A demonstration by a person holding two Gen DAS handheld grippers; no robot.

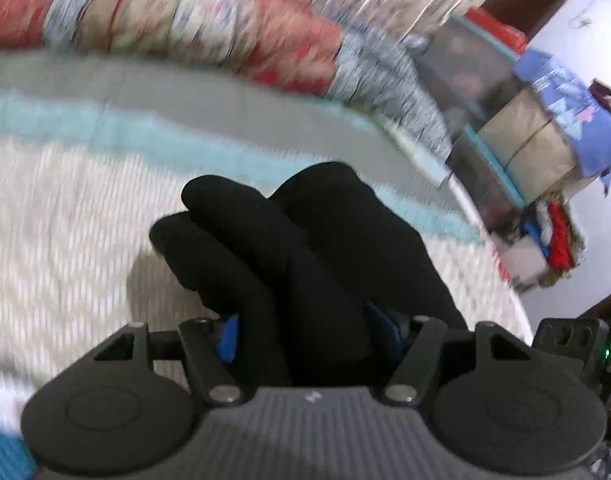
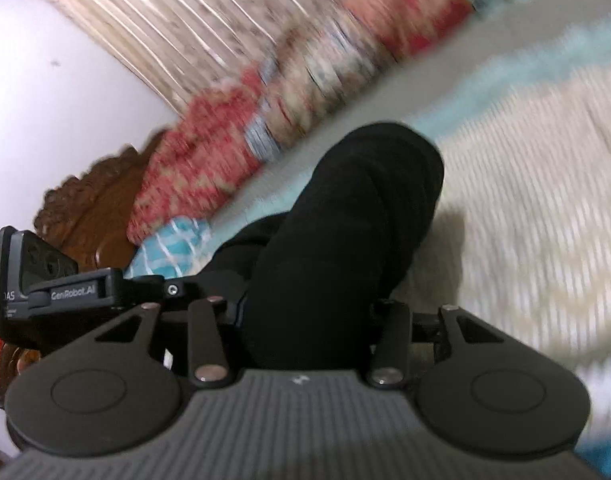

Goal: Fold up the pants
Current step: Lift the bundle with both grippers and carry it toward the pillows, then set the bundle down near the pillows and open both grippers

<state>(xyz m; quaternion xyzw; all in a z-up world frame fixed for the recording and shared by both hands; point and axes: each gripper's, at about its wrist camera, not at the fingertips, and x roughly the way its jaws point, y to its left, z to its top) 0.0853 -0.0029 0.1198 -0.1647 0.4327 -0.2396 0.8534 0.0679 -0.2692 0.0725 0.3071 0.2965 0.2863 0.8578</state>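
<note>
1. Spanning both views, the bed (image 1: 65, 208) carries a cream knit cover with a teal stripe; a patterned quilt (image 1: 193, 20) lies rolled along its far side. Background blur suggests motion.
2. The pants (image 2: 345, 220), black and bunched into thick rolls, hang clear of the bed between the two tools, casting a shadow on the cover.
3. The left gripper (image 1: 301, 332) has its fingers closed onto a wad of pants, blue pads just visible at either side of the cloth.
4. The right gripper (image 2: 309, 320) likewise pinches a thick fold, fingers buried in fabric.
5. Handling, as judged: the cloth is soft, limp and light; it sags and bunches, so hold it at waistband or hem edges, and spread it flat before creasing.
</note>
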